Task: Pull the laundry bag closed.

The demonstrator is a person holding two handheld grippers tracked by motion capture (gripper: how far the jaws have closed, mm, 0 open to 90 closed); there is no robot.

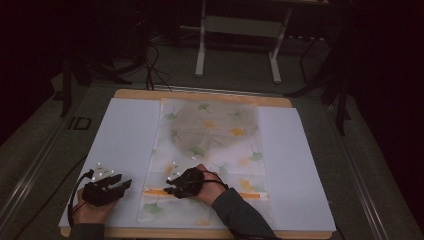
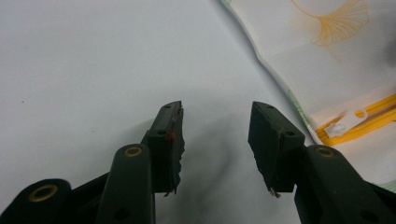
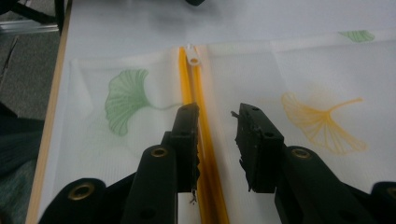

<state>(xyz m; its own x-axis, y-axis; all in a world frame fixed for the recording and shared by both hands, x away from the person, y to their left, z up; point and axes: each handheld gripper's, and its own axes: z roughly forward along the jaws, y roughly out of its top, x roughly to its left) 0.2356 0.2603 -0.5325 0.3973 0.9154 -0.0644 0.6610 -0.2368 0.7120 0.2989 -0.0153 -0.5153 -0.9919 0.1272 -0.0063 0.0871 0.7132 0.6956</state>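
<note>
Right tongs (image 3: 215, 109) agape astride the mesh bag's (image 1: 210, 130) yellow zipper (image 3: 201, 140); left tongs (image 2: 215, 121) agape over bare table (image 2: 93, 60).

You work in a dim room: grey carpeted floor (image 1: 310, 150) surrounds your wooden-edged table (image 1: 200, 94), and beyond its far edge stands a white metal stand (image 1: 240, 30) against darkness.

Left gripper (image 2: 215, 140): two black jaws rising from the bottom edge, standing apart with nothing between them, hovering over a plain white surface (image 2: 93, 60) and casting a soft shadow on it. Mesh bag (image 2: 336, 60): white, printed with an orange ginkgo leaf, lying at upper right. Orange zipper (image 2: 373, 114) running along the bag near the right edge, its white pull tab (image 2: 343, 123) lying just beside the right jaw.
</note>
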